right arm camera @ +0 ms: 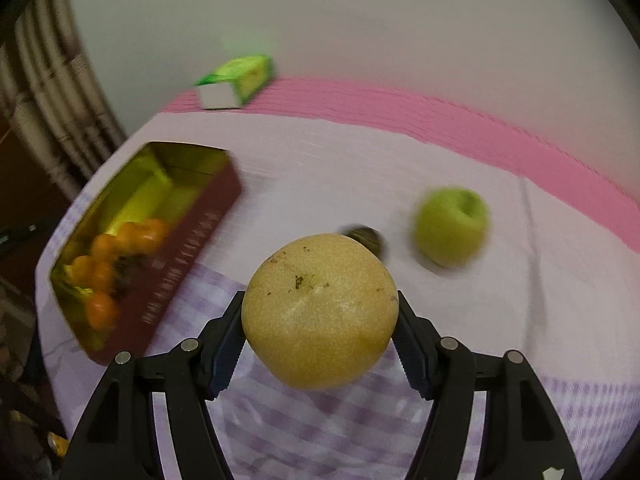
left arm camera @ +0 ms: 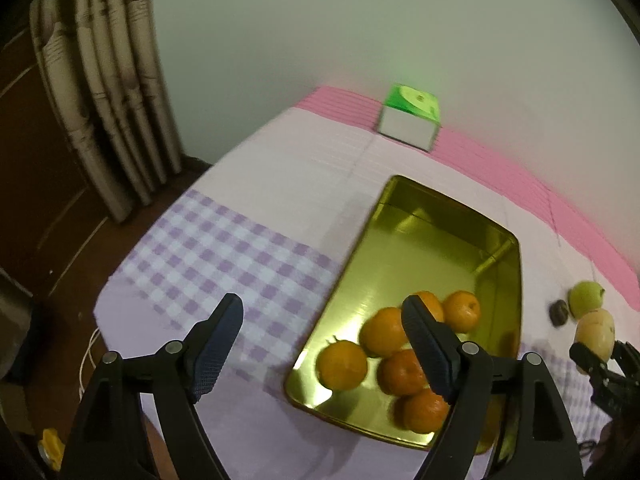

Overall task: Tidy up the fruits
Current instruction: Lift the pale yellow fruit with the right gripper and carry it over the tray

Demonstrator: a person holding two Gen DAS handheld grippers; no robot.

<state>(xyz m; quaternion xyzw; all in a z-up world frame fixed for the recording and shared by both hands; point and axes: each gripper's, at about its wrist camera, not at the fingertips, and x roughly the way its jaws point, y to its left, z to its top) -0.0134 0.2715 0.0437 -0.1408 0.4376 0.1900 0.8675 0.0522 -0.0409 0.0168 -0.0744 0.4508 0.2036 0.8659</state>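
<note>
A pear [right arm camera: 320,312] is gripped tight by the right gripper [right arm camera: 320,320], held above the cloth [right arm camera: 360,168]. The left gripper [left arm camera: 324,336] is spread wide with nothing in it, over the tin [left arm camera: 420,248] where oranges [left arm camera: 384,332] are piled. An apple [right arm camera: 452,226] is left nearby.

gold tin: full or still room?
Partly full. The gold tin holds about six oranges bunched at its near end; the far half shows bare gold floor.

Left claw [left arm camera: 322,334] gapes empty; right claw [right arm camera: 320,320] clamped.
</note>
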